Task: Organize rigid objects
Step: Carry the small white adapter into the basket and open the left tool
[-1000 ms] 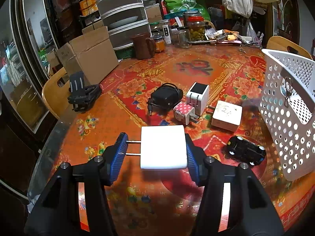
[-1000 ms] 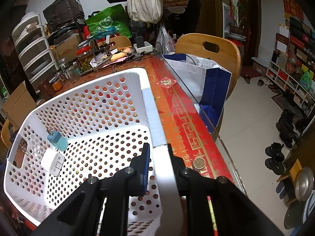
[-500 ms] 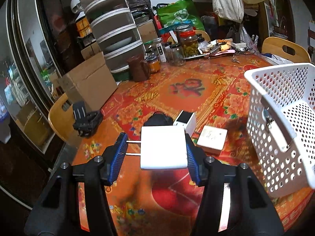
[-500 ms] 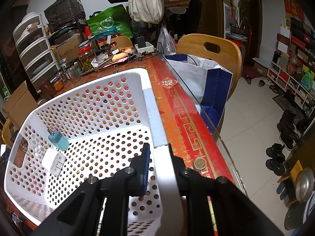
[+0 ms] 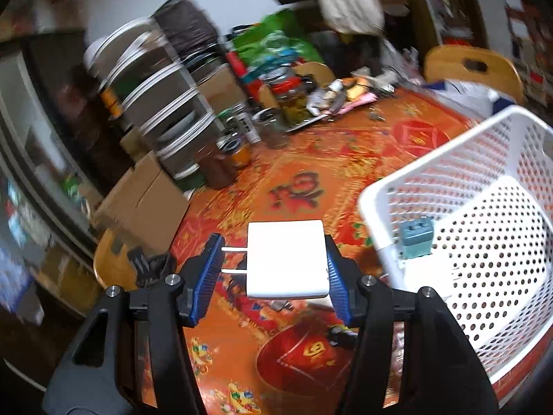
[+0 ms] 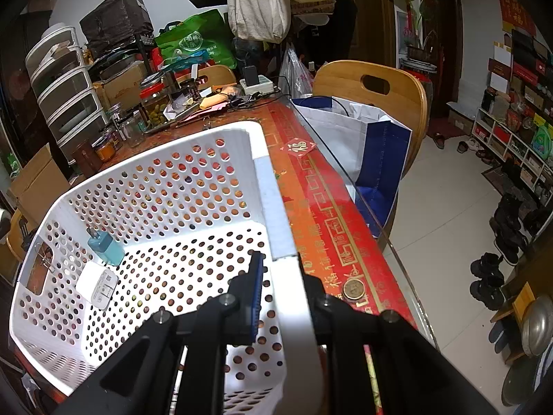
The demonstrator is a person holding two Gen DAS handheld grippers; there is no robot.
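Note:
My left gripper (image 5: 274,266) is shut on a white charger block (image 5: 287,259) whose two prongs point left. It holds the block in the air, just left of the white perforated basket (image 5: 380,193). A teal plug (image 5: 416,235) lies inside the basket near its left wall. My right gripper (image 6: 280,297) is shut on the basket's near right rim (image 6: 269,186). In the right wrist view the teal plug (image 6: 105,243) and a flat white adapter (image 6: 98,285) lie on the basket floor at the left.
A cardboard box (image 5: 145,204), stacked drawers (image 5: 162,103), jars (image 5: 293,100) and clutter stand at the table's far side. A black clip (image 5: 148,266) lies at the left edge. A wooden chair (image 6: 373,90) with a blue-white bag (image 6: 366,145) stands beside the table's right edge. A coin (image 6: 353,288) lies nearby.
My left gripper has risen and swung right toward the basket with the white charger; the other chargers on the table have dropped out of sight. The right gripper and the basket have stayed put.

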